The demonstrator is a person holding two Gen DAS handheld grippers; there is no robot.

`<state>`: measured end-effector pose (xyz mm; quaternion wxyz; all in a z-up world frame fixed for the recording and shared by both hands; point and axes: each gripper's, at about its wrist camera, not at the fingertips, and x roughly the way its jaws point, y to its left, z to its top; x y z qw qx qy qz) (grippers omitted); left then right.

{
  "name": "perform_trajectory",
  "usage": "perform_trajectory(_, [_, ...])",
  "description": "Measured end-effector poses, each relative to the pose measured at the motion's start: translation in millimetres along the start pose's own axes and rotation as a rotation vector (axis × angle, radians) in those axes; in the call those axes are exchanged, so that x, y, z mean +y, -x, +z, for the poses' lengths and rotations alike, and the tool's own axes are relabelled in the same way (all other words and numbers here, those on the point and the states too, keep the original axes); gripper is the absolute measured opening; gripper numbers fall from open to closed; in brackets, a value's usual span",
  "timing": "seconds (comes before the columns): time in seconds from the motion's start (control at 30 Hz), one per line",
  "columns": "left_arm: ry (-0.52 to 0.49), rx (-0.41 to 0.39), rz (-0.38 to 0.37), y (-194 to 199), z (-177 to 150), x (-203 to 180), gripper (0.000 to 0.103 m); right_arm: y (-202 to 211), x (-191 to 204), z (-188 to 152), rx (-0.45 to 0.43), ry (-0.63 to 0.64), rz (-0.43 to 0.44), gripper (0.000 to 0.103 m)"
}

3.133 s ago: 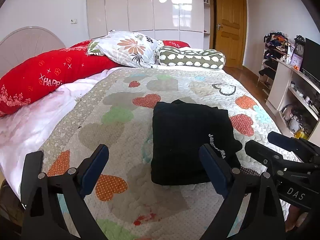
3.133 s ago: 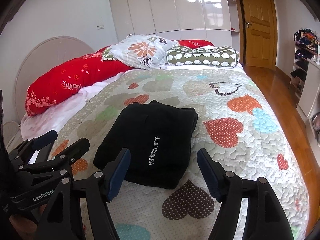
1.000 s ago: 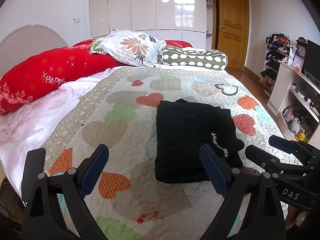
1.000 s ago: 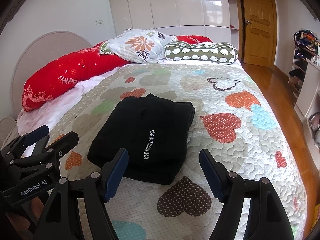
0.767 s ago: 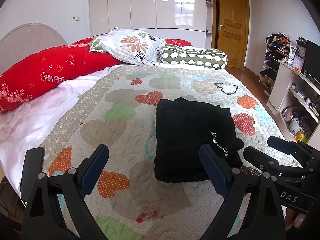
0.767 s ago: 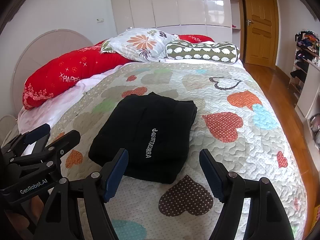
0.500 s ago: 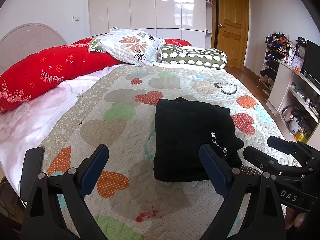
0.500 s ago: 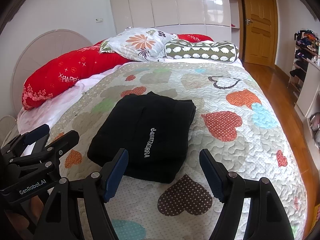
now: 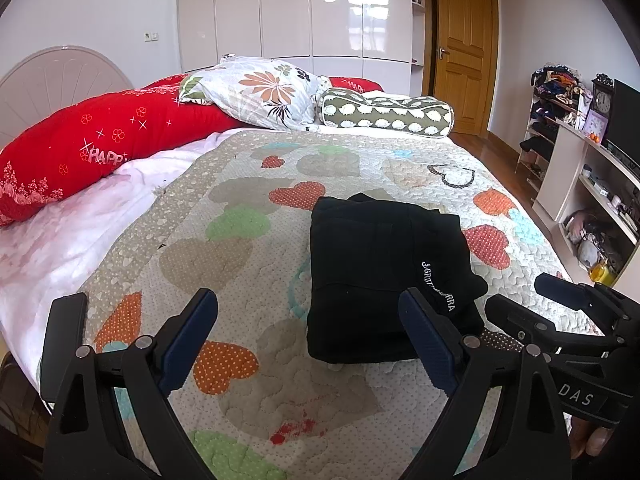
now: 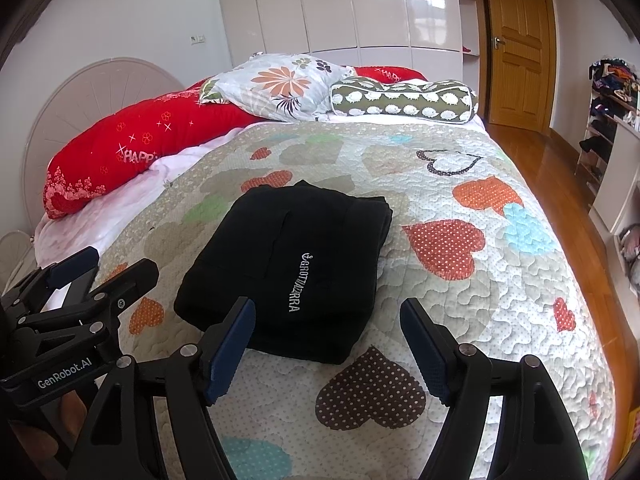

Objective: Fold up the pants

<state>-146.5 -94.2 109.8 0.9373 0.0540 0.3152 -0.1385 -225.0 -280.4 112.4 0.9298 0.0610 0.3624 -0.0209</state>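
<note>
Black pants (image 9: 380,268) (image 10: 292,264) lie folded into a thick flat rectangle on the heart-patterned quilt (image 9: 224,248) (image 10: 460,280), white lettering on top. My left gripper (image 9: 308,320) hovers open over the quilt just short of the bundle's near left corner, nothing between its blue pads. My right gripper (image 10: 326,328) hangs open above the bundle's near edge, also empty. Each gripper shows at the edge of the other's view: the right gripper (image 9: 560,312) low on the right, the left gripper (image 10: 76,276) low on the left.
Red bolster (image 9: 100,148), floral pillow (image 9: 264,92) and green patterned bolster (image 9: 388,116) line the head of the bed. White wardrobe and wooden door (image 9: 466,48) stand behind. Shelves and a cabinet (image 9: 580,184) crowd the right side past a strip of wood floor (image 10: 560,168).
Both views shifted only slightly. The folded pants lie in the same place, and both grippers stay open and empty.
</note>
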Motion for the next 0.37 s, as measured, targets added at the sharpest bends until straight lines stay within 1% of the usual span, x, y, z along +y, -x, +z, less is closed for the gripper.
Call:
perform_trajectory(0.13, [-0.009, -0.001, 0.003, 0.6, -0.7, -0.9, 0.093, -0.5, -0.7, -1.6, -0.001, -0.001, 0.0, 0.077])
perform_trajectory(0.27, [-0.007, -0.015, -0.023, 4.1, -3.2, 0.4, 0.093, -0.8, -1.8, -2.4, 0.0, 0.001, 0.0, 0.077])
perform_trajectory(0.37, [-0.009, -0.016, -0.027, 4.5, -2.5, 1.8, 0.093, -1.2, -3.1, -3.2, 0.001, 0.001, -0.003, 0.077])
